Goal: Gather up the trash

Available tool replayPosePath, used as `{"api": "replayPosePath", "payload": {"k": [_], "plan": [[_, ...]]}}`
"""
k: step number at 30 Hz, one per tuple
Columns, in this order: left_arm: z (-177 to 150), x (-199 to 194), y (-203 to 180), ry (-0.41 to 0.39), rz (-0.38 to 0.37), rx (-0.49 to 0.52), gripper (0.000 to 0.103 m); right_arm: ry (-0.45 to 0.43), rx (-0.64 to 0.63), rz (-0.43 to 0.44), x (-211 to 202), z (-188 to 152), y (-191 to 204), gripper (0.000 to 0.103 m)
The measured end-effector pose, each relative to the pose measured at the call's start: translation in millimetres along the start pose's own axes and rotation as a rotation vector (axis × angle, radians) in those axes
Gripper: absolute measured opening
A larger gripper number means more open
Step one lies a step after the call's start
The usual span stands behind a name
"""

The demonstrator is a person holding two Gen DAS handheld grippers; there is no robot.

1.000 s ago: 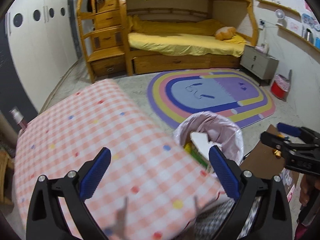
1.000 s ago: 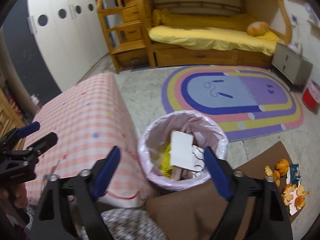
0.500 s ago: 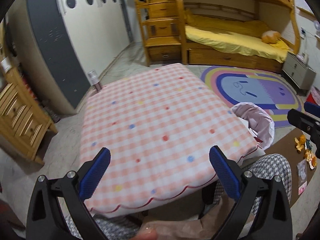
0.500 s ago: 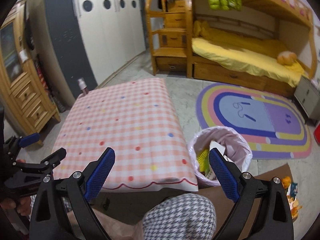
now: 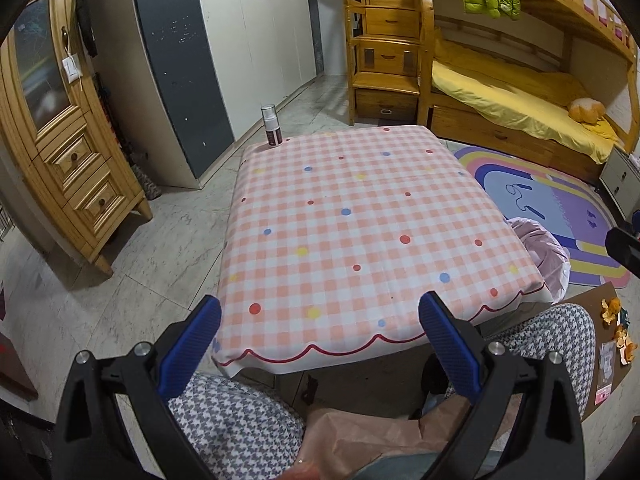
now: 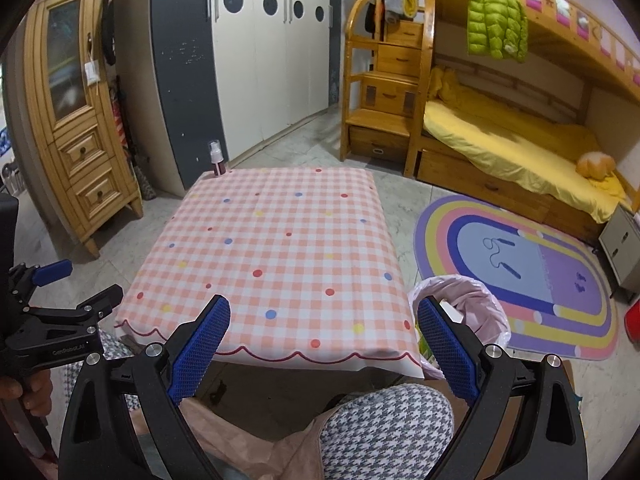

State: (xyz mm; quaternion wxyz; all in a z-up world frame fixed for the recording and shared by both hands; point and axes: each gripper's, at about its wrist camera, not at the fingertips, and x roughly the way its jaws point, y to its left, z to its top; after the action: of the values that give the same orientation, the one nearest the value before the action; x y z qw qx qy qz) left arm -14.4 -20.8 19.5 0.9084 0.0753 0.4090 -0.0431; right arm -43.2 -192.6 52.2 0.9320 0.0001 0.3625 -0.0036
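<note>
We are holding the left gripper (image 5: 320,344) and right gripper (image 6: 324,344) with jaws wide apart, empty; we should be lowering toward the orange peels (image 5: 618,332) beside the trash bin (image 6: 472,312).

Black gripper (image 5: 320,344), blue pads (image 5: 448,350), houndstooth trousers (image 5: 236,428).

left gripper (image 5: 320,350): jaws spread wide, empty | right gripper (image 6: 324,350): jaws spread wide, empty | both level, pointing forward
</note>
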Motion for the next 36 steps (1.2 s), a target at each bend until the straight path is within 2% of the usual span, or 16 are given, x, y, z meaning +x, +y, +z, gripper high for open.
{"api": "replayPosePath", "payload": {"k": [36], "plan": [[3.3,10.8,0.8,0.014,0.025,-0.004,0.096,0.030,0.019,0.016,15.4,-5.0,-7.6,0.094]]}}
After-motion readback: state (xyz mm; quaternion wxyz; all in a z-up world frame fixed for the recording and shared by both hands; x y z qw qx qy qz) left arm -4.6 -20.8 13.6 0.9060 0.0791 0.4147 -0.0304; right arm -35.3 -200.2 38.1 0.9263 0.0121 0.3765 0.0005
